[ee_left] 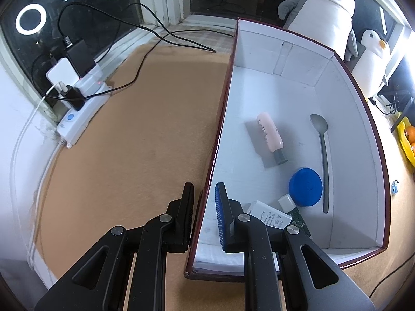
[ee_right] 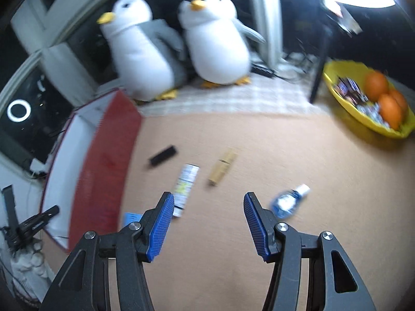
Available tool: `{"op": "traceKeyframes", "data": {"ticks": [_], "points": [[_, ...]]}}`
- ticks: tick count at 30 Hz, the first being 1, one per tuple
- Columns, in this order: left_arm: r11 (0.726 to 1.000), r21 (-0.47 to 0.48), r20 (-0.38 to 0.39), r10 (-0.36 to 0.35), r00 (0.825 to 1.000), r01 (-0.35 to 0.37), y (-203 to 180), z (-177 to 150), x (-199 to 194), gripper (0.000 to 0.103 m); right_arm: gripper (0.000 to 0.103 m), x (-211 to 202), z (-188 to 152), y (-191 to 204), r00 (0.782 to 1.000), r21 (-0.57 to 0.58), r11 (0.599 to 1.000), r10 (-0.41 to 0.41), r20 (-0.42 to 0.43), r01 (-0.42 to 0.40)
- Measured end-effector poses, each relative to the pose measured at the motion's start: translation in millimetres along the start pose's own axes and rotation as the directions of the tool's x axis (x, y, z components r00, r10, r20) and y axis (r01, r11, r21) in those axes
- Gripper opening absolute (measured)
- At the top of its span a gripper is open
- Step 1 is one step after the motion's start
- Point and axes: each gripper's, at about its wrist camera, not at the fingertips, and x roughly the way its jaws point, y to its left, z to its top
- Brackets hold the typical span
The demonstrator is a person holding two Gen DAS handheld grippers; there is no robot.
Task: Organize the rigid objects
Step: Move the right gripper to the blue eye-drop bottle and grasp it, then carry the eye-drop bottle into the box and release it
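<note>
Partway: box (ee_left: 298, 83) holds pink bottle (ee_left: 269, 136), spoon (ee_left: 321, 140), blue lid (ee_left: 306, 186); left gripper (ee_left: 205, 207) pinches its wall; right gripper (ee_right: 207, 223), jaws spread empty, over four loose items on mat (ee_right: 259, 142).

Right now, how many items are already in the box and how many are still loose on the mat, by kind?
In the box:
pink bottle: 1
spoon: 1
blue lid: 1
white adapter: 1
small white cube: 1
On the mat:
black stick: 1
white tube: 1
tan tube: 1
blue bottle: 1
blue card: 1
Total: 10
</note>
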Motion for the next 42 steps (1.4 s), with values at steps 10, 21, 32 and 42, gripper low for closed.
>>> {"op": "traceKeyframes", "data": {"ticks": [10,21,32,42], "points": [[1.0,0.008,-0.001,0.026,1.0,-0.026,-5,6,-1,0.015,0.052,42,-4,-67,0.989,0.129,0.985,-0.105,-0.102,0.117],[0.999,0.004,-0.004,0.034,0.999,-0.034,-6,8,0,0.015,0.052,66,-1,-69,0.981,0.116,0.983,-0.128,-0.146,0.146],[1.0,0.002,-0.003,0.03,1.0,-0.03,-6,9,1,0.015,0.036,73,4,-54,0.963,0.023,0.975,-0.215,-0.165,0.221],[1.0,-0.006,0.001,0.016,1.0,-0.016,-3,6,0,0.015,0.034,67,0,-49,0.965,-0.021,0.978,-0.209,-0.156,0.208]]}}
